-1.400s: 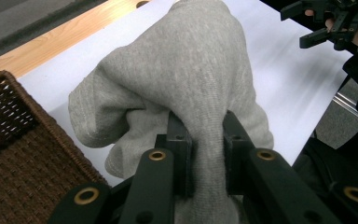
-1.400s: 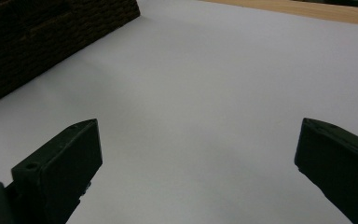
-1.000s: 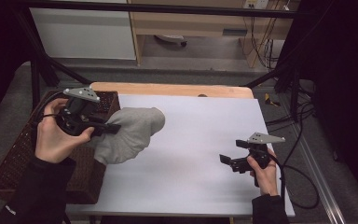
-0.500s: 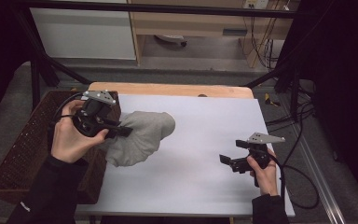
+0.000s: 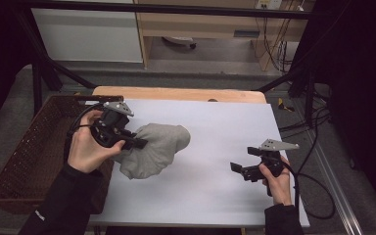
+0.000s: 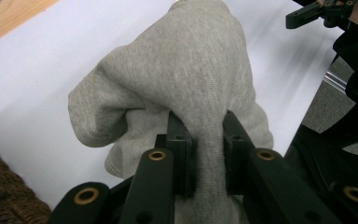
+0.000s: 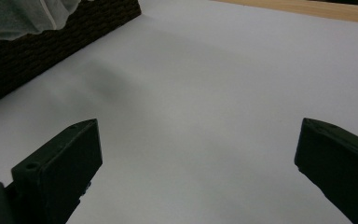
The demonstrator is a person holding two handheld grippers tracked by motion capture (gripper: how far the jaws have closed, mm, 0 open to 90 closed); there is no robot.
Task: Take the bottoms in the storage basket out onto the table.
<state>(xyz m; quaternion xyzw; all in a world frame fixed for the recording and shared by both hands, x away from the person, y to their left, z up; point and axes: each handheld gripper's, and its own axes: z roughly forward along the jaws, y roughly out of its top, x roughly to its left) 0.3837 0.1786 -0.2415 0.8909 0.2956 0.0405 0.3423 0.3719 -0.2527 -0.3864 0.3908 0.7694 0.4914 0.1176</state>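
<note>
We've carried the grey cloth (image 5: pixel 154 149) twd 3 o'clock since a sec ago: it hung at the basket (image 5: pixel 27 156) edge then, now it's over the white sheet (image 5: pixel 210 196) of the desk, lower end prob. touching. Left gripper (image 5: pixel 136 143) stays pinched on a fold, jaws nearly closed w/ fabric between. Right gripper (image 5: pixel 237 169) hasn't budged at 4 o'clock, jaws wide, nothing in them. So we reckon the cloth is out of the basket, spreading comes next. Count: 1 cloth, 1 basket, 2 grippers.
</note>
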